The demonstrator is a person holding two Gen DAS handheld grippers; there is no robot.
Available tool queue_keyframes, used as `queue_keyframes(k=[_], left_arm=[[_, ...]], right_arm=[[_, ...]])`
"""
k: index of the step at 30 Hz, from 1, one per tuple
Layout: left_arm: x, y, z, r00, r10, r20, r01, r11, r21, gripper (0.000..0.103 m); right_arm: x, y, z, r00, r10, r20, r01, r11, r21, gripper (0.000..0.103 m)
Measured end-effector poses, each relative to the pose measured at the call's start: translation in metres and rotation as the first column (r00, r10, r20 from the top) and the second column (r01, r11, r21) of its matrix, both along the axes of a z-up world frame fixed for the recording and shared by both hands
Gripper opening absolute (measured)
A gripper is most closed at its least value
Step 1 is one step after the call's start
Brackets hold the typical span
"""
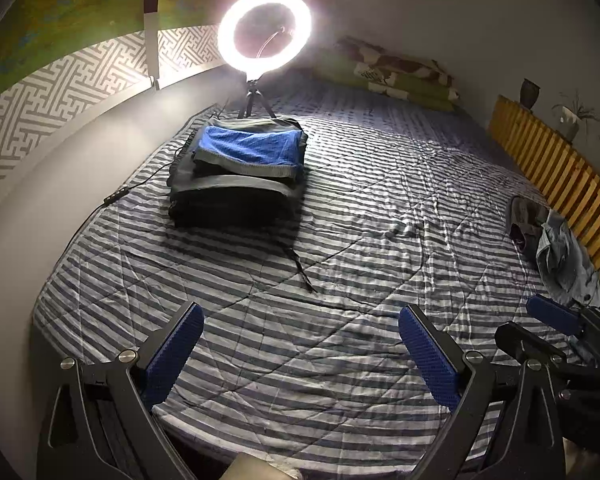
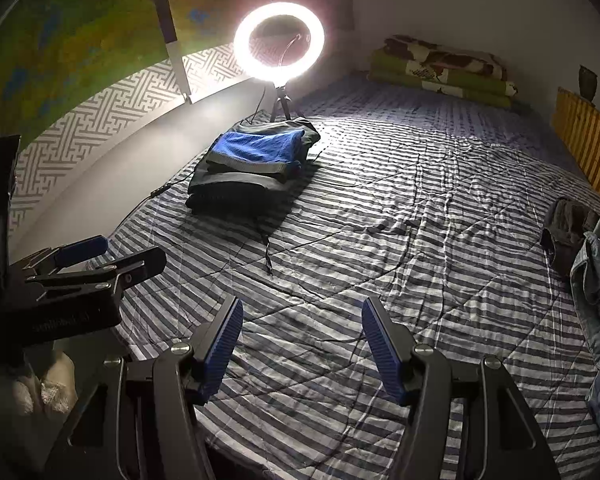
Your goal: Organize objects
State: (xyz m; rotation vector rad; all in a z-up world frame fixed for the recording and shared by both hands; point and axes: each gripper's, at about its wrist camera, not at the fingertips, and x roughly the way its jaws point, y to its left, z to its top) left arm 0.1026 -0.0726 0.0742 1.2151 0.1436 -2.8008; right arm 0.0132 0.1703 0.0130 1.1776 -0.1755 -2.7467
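A stack of folded clothes [image 1: 240,168], dark pieces below and a blue piece on top, lies on the striped bed at the far left; it also shows in the right wrist view [image 2: 252,168]. A loose heap of denim and grey clothes [image 1: 556,248] lies at the bed's right edge, also in the right wrist view [image 2: 592,264]. My left gripper [image 1: 300,320] is open and empty above the near part of the bed. My right gripper [image 2: 302,312] is open and empty beside it. Each gripper shows in the other's view, the right one [image 1: 540,320] and the left one [image 2: 112,252].
A lit ring light [image 1: 265,32] on a small tripod stands behind the folded stack, with its cable along the bed's left side. Folded blankets [image 1: 396,72] lie at the bed's head. A wooden slatted rail [image 1: 552,168] runs along the right edge. A wall borders the left.
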Motion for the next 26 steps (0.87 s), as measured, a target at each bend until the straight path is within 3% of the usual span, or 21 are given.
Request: queue_keyframes(k=[13, 26], left_arm=[[0.006, 0.019, 0.002, 1.000, -0.021, 0.009, 0.021, 1.000, -0.020, 0.100], [-0.004, 0.019, -0.018, 0.998, -0.055, 0.027, 0.055, 0.998, -0.004, 0.101]], right_arm=[[0.016, 0.014, -0.005, 1.000, -0.027, 0.003, 0.027, 1.000, -0.013, 0.058], [0.009, 0.024, -0.021, 0.998, -0.061, 0.032, 0.062, 0.997, -0.034, 0.058]])
